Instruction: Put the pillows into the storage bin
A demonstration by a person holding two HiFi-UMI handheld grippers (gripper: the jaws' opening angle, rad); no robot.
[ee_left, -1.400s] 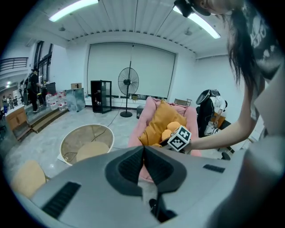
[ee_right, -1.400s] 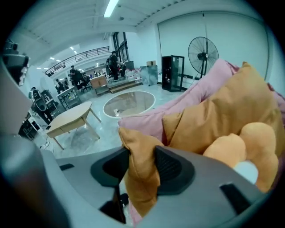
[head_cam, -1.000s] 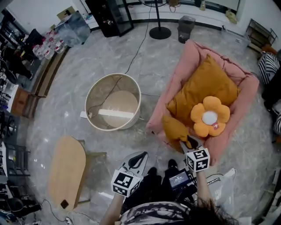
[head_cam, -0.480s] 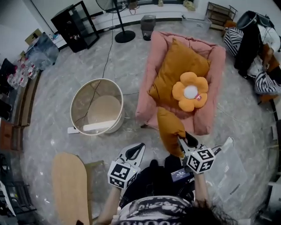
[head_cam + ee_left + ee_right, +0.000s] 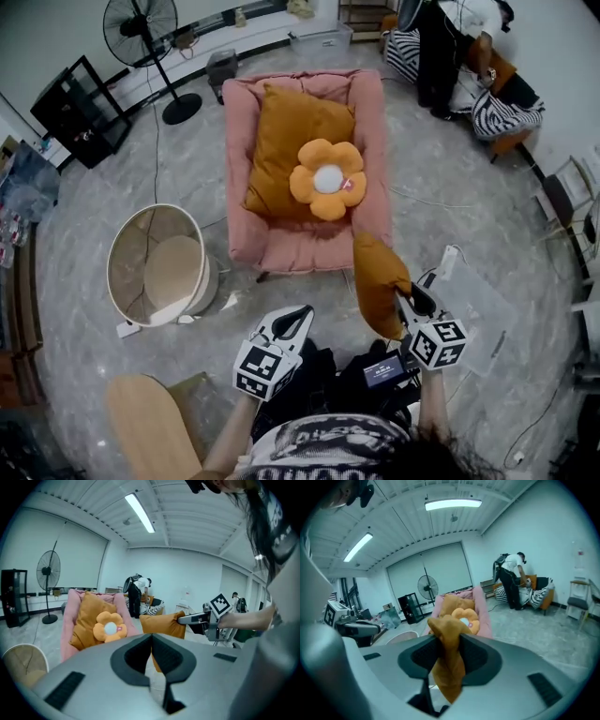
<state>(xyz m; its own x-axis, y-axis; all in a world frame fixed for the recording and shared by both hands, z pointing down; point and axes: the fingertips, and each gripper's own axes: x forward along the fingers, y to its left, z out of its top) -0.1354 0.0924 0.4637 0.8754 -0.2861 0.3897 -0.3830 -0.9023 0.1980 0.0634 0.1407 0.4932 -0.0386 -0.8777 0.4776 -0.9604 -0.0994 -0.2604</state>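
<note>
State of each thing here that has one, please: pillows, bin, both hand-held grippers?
Small pillow: hanging from the right hand-held gripper.
Big pillow: propped on the sofa.
Flower pillow: lying on the big pillow.
Bin: upright, open, no pillow inside.
Left hand-held gripper: shut, empty.
Right hand-held gripper: shut on small pillow.

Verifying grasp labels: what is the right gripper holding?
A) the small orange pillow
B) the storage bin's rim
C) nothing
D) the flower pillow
A: the right gripper is clamped on the small orange pillow, which hangs from its jaws, while the flower pillow lies on the pink sofa.
</note>
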